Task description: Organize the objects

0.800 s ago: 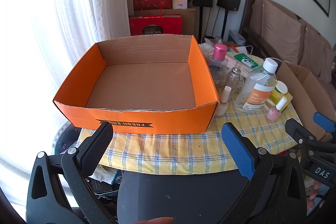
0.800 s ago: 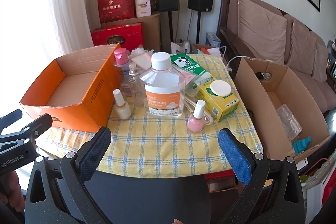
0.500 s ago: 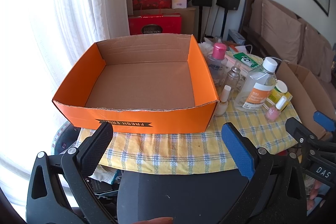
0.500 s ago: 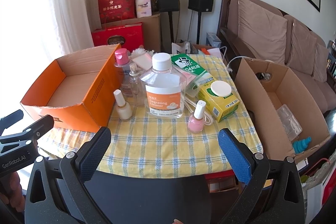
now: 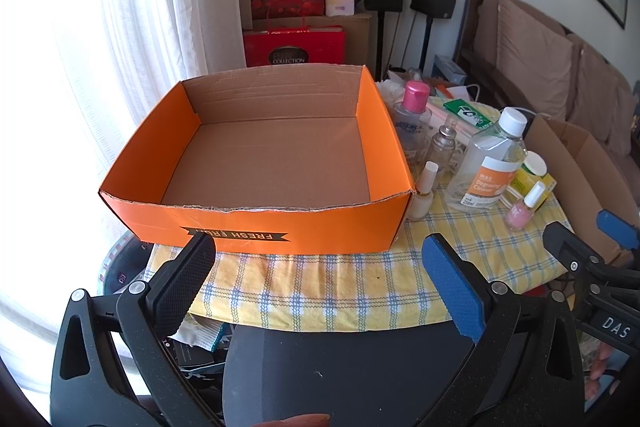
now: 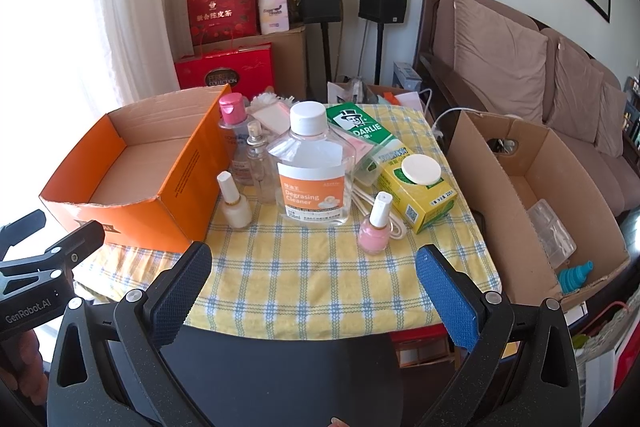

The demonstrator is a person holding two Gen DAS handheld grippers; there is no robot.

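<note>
Sunlit through white curtains, a living-room table [image 6: 320, 279] under a yellow checked cloth carries an empty orange box [image 5: 256, 227] on its left and a tight cluster of toiletries just beside the box's right wall. Both the left gripper [image 5: 316, 275] and the right gripper [image 6: 314, 283] hang over the table's near edge with jaws spread wide, nothing between them.

Sorting appears not to have begun. The risk lies in the crowding: the degreasing cleaner bottle [image 6: 312, 179] stands close against its neighbours, so a wide jaw reaching in could topple the slim glass spray bottle [image 6: 258, 163] or either of the narrow-based polish bottles.

Counted on the cloth: two nail polish bottles, one cream [image 6: 234, 205] and one pink [image 6: 376, 231]; one pink-capped bottle [image 6: 234, 139]; one spray bottle; one cleaner bottle; one yellow carton [image 6: 420, 187]; one green toothpaste box [image 6: 360, 131]. A brown cardboard box [image 6: 500, 207] stands to the right of the table.
</note>
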